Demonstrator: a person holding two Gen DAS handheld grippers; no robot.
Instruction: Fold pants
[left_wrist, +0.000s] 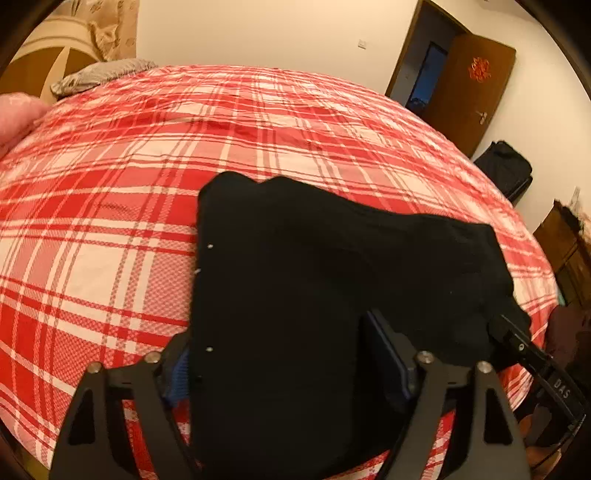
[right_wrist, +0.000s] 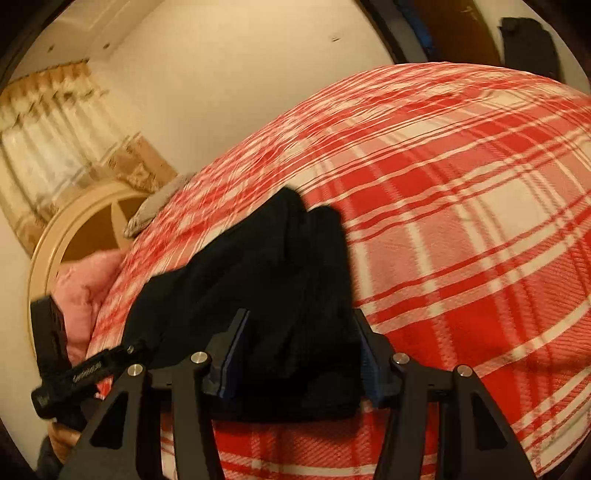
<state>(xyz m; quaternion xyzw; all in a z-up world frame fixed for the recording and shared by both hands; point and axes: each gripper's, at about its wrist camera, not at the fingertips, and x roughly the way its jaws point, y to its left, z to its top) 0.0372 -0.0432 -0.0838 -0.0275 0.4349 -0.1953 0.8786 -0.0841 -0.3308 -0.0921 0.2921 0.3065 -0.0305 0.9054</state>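
Note:
The black pants (left_wrist: 314, 266) lie folded in a thick bundle on the red and white plaid bed (left_wrist: 129, 206). My left gripper (left_wrist: 284, 350) straddles the near edge of the bundle, with cloth filling the wide gap between its blue-padded fingers (left_wrist: 391, 354). In the right wrist view the pants (right_wrist: 258, 280) also fill the gap of my right gripper (right_wrist: 299, 343), whose fingers (right_wrist: 232, 354) sit on either side of the cloth. The right gripper shows at the right edge of the left wrist view (left_wrist: 524, 347), touching the bundle's corner.
A pink cushion (right_wrist: 85, 291) and a grey pillow (left_wrist: 99, 74) lie by the headboard (right_wrist: 92, 221). A brown door (left_wrist: 465, 92) stands open on the far wall, with a black bag (left_wrist: 506, 166) on the floor beside the bed.

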